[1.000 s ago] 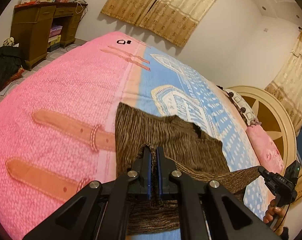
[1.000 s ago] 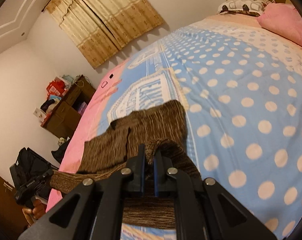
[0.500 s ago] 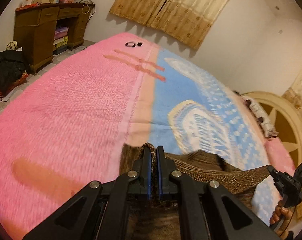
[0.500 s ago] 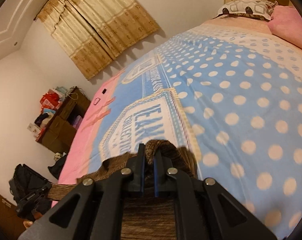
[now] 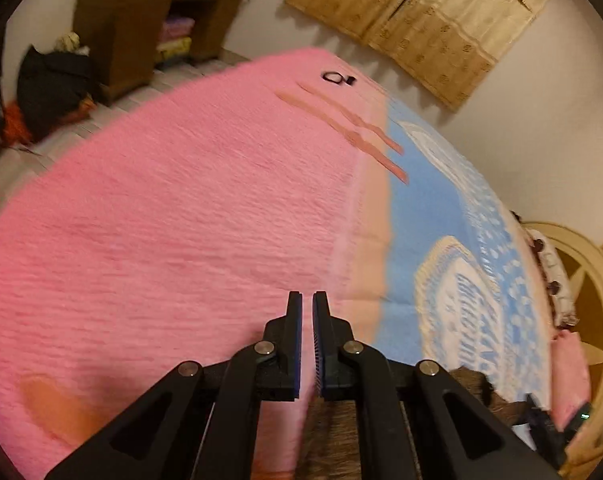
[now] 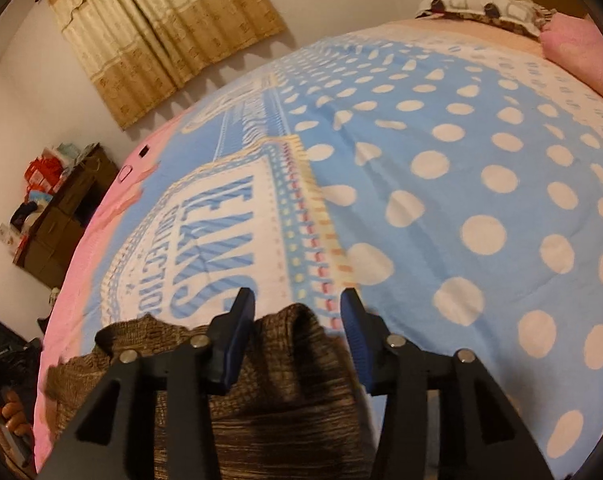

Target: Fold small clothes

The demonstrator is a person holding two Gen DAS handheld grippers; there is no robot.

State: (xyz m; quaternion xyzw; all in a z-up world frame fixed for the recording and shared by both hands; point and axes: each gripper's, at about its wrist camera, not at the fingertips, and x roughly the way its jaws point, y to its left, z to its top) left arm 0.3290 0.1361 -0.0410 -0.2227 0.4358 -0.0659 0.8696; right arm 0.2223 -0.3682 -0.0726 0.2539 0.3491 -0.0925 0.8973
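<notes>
A small brown knitted garment [image 6: 285,380] lies on the bed near its front edge. In the right wrist view my right gripper [image 6: 297,300] is open, its blue-padded fingers [image 6: 239,320] standing on either side of a raised fold of the garment. In the left wrist view my left gripper [image 5: 306,300] has its jaws close together with a narrow gap and nothing between the tips. Only a strip of the garment [image 5: 333,432] shows below and behind its fingers.
The bed cover is pink [image 5: 161,240] on the left and blue with white dots [image 6: 461,184] on the right. Pillows [image 6: 481,10] lie at the headboard. A wooden desk [image 5: 141,20] and a dark bag [image 5: 49,84] stand beyond the bed's left side.
Both grippers carried the garment's edge forward over itself, then let go. The right gripper opened wide; the left one no longer holds cloth and has moved past it.
</notes>
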